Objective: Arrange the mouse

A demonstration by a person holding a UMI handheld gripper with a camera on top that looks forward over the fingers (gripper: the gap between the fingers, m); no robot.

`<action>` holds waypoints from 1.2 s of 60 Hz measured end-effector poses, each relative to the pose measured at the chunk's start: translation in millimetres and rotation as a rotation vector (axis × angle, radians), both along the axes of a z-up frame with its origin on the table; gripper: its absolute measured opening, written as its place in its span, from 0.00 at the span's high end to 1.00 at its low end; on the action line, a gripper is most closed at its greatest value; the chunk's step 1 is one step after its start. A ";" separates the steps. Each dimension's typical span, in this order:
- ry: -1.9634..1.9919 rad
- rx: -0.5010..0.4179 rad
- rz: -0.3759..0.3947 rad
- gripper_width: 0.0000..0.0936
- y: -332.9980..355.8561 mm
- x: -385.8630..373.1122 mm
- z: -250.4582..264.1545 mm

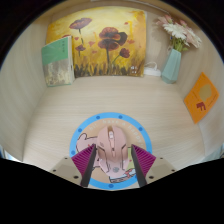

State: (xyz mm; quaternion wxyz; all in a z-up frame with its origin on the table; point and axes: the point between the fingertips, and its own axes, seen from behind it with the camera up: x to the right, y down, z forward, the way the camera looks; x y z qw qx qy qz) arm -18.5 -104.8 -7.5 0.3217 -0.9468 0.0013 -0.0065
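Note:
A pale pink computer mouse (110, 158) lies on a round mat with a blue rim (92, 126), on the light wooden desk. My gripper (112, 156) is low over the mat with a finger on each side of the mouse. The left pad (86, 161) is right against the mouse's side. The right pad (140, 160) stands a narrow gap away from it. The mouse rests on the mat between the open fingers, and its near end is hidden below them.
A flower painting (100, 42) leans against the back wall. A teal book (57, 60) stands to its left, a vase of white flowers (173, 58) to its right. An orange card (202, 96) lies on the right.

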 end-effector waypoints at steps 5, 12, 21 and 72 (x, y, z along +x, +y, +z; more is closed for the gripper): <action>-0.011 0.034 -0.020 0.14 2.6 8.6 28.4; 0.001 0.114 -0.027 0.13 5.7 14.5 86.8; 0.037 0.224 -0.003 0.13 -6.2 17.5 166.1; 0.070 0.289 0.034 0.15 -130.5 60.4 215.4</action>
